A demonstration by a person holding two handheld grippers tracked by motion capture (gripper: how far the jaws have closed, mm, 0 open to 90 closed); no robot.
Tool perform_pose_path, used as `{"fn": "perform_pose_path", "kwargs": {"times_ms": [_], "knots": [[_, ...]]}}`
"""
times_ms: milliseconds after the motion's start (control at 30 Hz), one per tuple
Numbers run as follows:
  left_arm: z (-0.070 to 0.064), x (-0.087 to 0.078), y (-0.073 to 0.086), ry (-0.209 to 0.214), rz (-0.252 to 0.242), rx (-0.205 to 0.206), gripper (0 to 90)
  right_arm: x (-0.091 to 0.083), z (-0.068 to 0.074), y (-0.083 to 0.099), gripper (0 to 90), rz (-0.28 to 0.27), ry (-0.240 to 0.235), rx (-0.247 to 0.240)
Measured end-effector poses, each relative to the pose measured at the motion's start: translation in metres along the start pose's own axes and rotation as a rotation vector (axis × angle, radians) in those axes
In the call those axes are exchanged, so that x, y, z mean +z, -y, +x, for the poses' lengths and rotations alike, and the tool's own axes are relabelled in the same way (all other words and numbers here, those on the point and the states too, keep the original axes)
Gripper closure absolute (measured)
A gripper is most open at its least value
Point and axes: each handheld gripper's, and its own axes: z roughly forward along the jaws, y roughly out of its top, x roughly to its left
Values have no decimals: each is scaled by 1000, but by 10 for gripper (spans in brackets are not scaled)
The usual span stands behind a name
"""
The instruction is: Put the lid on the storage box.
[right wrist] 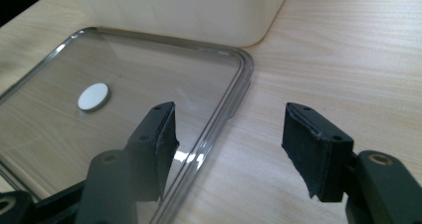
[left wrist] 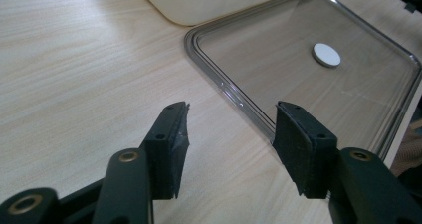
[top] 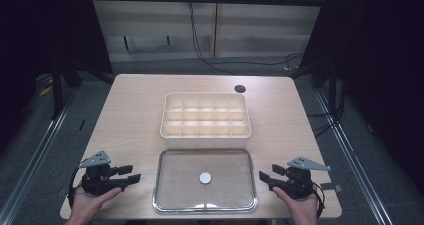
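Tabletop (top: 135,110) of pale wood, seen from above, with a clear lid (top: 205,180) laid flat at the lower centre of the high view. A small white disc (top: 205,177) is seen at the middle of the lid. A cream divided box (top: 205,116) is placed just above the lid in the frame, close to its far edge; whether the two touch cannot be told. The left tongs (top: 131,174) are held at the lower left, just beside the lid's left rim, jaws parted wide and nothing gripped. The right tongs (top: 268,176) are held at the lower right, just beside the right rim, likewise parted wide and empty. Bare wood is seen between each pair of jaws and the rim. A dark round hole (top: 240,89) is seen in the tabletop at the upper right of the box. Black cables (top: 210,55) are seen on the floor beyond the tabletop.
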Motion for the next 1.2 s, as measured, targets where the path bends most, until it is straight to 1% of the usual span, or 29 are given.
{"fn": "perform_pose_path", "kwargs": {"times_ms": [67, 100, 133, 167, 200, 233, 267, 300, 333, 367, 400, 433, 467, 533, 600, 633, 700, 733, 767, 800, 833, 900, 933, 967, 1000, 1033, 1067, 1133, 1200], "knots": [[-2, 0, -1, 2, 1, 1, 441, -2, 1, -2, 424, -7, -8, 1], [-6, 0, -2, 7, 2, 15, 441, -2, 2, -4, 424, -6, -8, -1], [-8, 0, -4, 8, 3, 19, 441, -2, 2, -5, 424, -5, -10, 1], [-9, 0, -5, 3, 0, 15, 439, -2, 2, -6, 426, 1, -15, 1], [-10, 0, -7, 9, -6, 18, 437, -1, 2, -8, 432, 9, -17, 4], [-11, 0, -9, 4, -9, 15, 438, 0, 2, -11, 444, 17, -24, -3], [-11, 2, -12, -6, -11, 15, 441, 1, 2, -13, 447, 19, -24, -4], [-11, 3, -14, -2, -16, 14, 455, 3, 2, -16, 449, 22, -33, -4], [-11, 4, -17, -3, -10, 18, 461, 4, 1, -18, 460, 18, -37, 0], [-10, 5, -21, 11, -5, 35, 480, 4, 2, -20, 464, 0, -32, -1], [-9, 4, -25, 29, -13, 44, 504, 5, 2, -22, 472, -17, -48, 2], [-8, 4, -28, 30, -15, 53, 519, 8, 2, -24, 471, -31, -50, 6], [-6, 4, -31, 33, -21, 45, 536, 10, 2, -24, 471, -29, -46, 6], [-3, 5, -37, 39, -27, 36, 545, 17, 3, -26, 471, -3, -50, 1], [-2, 7, -44, 27, -22, 43, 547, 24, 4, -30, 471, 18, -52, -6], [-2, 8, -48, 19, -20, 44, 546, 27, 5, -33, 471, 22, -58, -10], [0, 12, -55, 15, -8, 31, 543, 32, 8, -40, 471, 25, -66, -19], [-1, 15, -57, 7, -1, 39, 545, 34, 9, -43, 471, 29, -67, -25], [-1, 19, -57, 5, 3, 40, 561, 36, 9, -46, 471, 26, -61, -31], [-1, 23, -56, 3, 10, 45, 582, 38, 9, -48, 464, 25, -57, -25], [0, 28, -54, 12, 19, 37, 591, 42, 7, -48, 451, 30, -59, -20], [2, 39, -45, 15, 35, 17, 582, 52, 5, -44, 445, 27, -51, -1], [2, 42, -43, 22, 45, 7, 582, 56, 4, -42, 445, 40, -56, 2], [3, 45, -40, 13, 68, 23, 583, 59, 4, -41, 446, 57, -54, -5], [4, 46, -38, 7, 75, 27, 582, 62, 4, -40, 451, 81, -41, -23], [5, 47, -36, 13, 70, 16, 582, 62, 4, -39, 466, 79, -42, -26], [6, 47, -34, 23, 68, 4, 579, 62, 1, -39, 477, 77, -50, -14], [5, 48, -32, 25, 82, 11, 576, 63, -2, -36, 490, 74, -49, -5], [5, 50, -29, 42, 95, 7, 574, 64, -5, -33, 518, 93, -49, 2]]}}
